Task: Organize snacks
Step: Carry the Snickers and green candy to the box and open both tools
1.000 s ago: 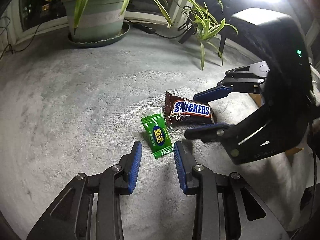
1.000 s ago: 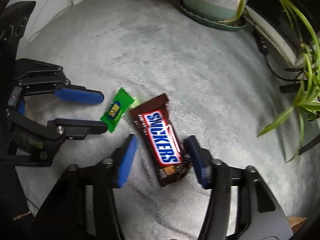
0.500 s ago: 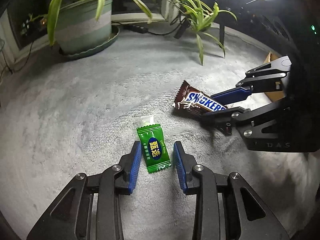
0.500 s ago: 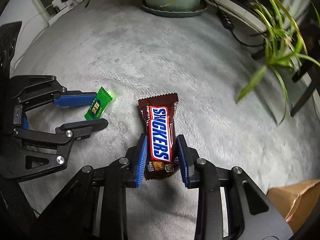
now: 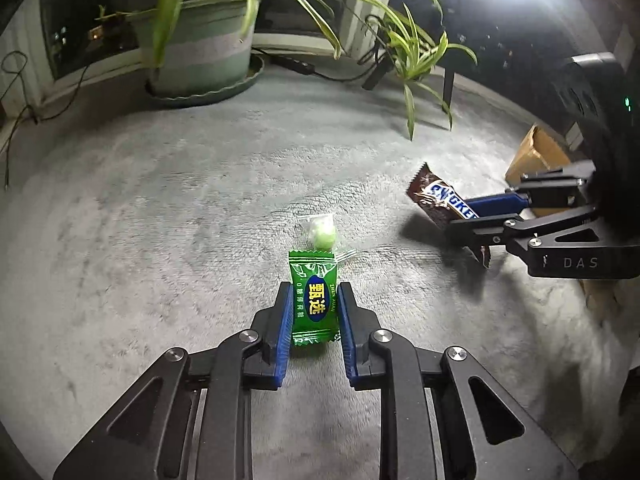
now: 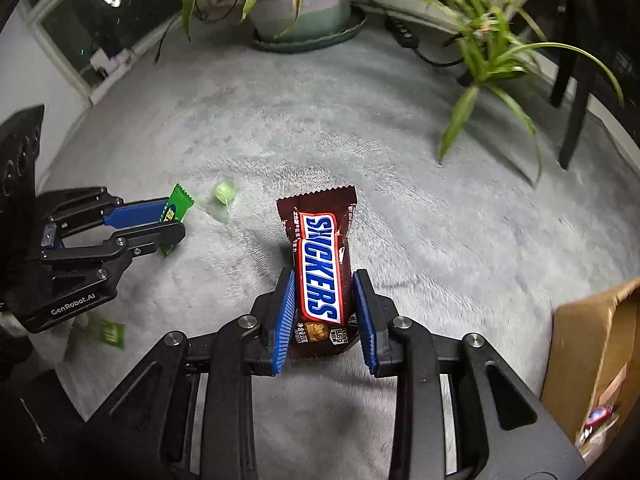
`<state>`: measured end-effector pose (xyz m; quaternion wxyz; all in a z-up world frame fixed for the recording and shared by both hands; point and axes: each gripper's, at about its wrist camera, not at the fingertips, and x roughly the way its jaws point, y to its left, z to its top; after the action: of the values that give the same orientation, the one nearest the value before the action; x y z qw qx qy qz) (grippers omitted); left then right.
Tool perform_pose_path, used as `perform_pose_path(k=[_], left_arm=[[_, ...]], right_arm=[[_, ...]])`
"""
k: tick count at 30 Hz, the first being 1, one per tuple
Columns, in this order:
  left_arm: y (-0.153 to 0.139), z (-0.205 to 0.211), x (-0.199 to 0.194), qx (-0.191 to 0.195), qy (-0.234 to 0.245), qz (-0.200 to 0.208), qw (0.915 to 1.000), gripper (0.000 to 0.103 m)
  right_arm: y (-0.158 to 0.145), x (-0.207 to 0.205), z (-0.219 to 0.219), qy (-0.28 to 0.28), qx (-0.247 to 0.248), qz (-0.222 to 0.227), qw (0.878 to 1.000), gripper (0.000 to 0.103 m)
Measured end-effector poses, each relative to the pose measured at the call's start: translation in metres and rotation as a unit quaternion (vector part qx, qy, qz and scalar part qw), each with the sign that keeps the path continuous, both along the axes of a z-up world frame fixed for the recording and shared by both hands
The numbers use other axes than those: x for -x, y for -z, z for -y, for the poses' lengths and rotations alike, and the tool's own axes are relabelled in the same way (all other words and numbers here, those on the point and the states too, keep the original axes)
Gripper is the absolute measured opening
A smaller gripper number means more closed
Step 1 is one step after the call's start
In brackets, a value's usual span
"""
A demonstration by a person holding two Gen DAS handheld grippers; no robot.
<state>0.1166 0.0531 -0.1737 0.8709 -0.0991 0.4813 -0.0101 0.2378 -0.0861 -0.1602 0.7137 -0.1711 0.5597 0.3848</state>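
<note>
While both tools grip a snack clear of the pale grey plush cloth (image 5: 168, 216), the layout reads as follows from left to right. Left gripper (image 5: 313, 312): its blue-padded fingers are closed almost together on the small green foil candy packet with a blue oval label (image 5: 313, 300), whose long axis runs straight ahead along the fingers, the top half projecting beyond the tips. Just beyond that packet, on the cloth, lies a round pale-green sweet in a clear twist wrapper (image 5: 322, 234), untouched. In the right wrist view, a further small green packet (image 6: 106, 332) lies blurred on the cloth beneath the left tool. Right gripper (image 6: 323, 312): its jaws are narrowed onto the lower half of the brown Snickers bar wrapper with a blue-and-white logo (image 6: 320, 264), long axis likewise parallel to the fingers, the crimped top edge pointing away. Far right: the open brown cardboard box (image 6: 592, 320) stands just beside the right tool, with what appear to be wrapped items inside. Judged from this arrangement, the box is the probable destination; it lies to the right of both grippers, and the right one is clearly nearer. Background: a striped green plant pot (image 5: 200, 52) on a saucer.
</note>
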Motion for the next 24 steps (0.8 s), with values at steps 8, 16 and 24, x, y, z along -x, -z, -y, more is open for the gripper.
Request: perform_pose_path(k=[8, 16, 24], left_arm=[[-0.037, 0.009, 0.002, 0.022, 0.012, 0.039, 0.9989, 0.020], [-0.072, 0.050, -0.014, 0.034, 0.054, 0.110, 0.9919, 0.020], [-0.097, 0.107, -0.034, 0.037, 0.114, 0.139, 0.9830, 0.020]], right_arm=[[-0.052, 0.012, 0.044, 0.057, -0.062, 0.022, 0.996, 0.030], [-0.098, 0.016, 0.111, 0.125, -0.080, 0.066, 0.987, 0.030], [-0.117, 0.012, 0.190, 0.207, -0.072, 0.093, 0.971, 0.030]])
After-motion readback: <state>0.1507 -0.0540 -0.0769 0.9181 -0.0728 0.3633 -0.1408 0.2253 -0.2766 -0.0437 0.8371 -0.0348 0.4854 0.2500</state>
